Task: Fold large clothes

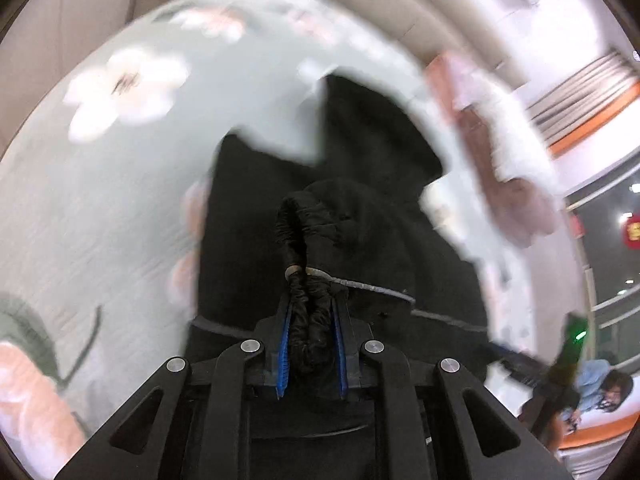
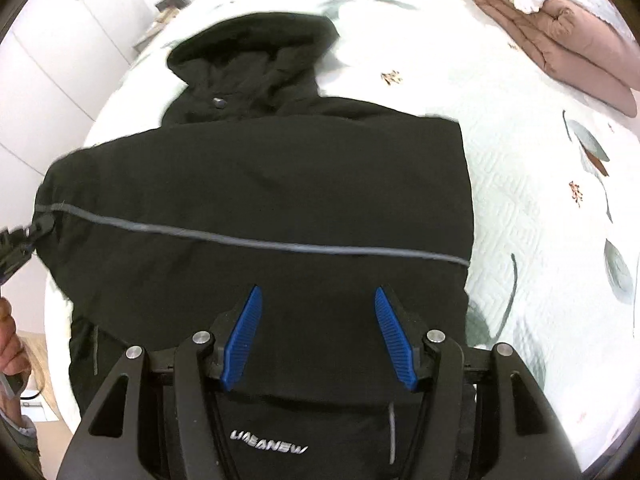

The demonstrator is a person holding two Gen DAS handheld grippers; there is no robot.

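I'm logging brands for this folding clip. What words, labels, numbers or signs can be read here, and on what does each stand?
"LIAEANEW", roughly; seen upside down in white, letters uncertain: on the black jacket, near its lower edge.
Red sign behind the window, left wrist view: too blurred to read.
Nothing else is readable.

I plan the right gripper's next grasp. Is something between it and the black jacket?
Nothing visible is. The right gripper hangs open over the black jacket, with only bare cloth between its blue pads. The left gripper pinches the jacket's far-left edge, away from this path.
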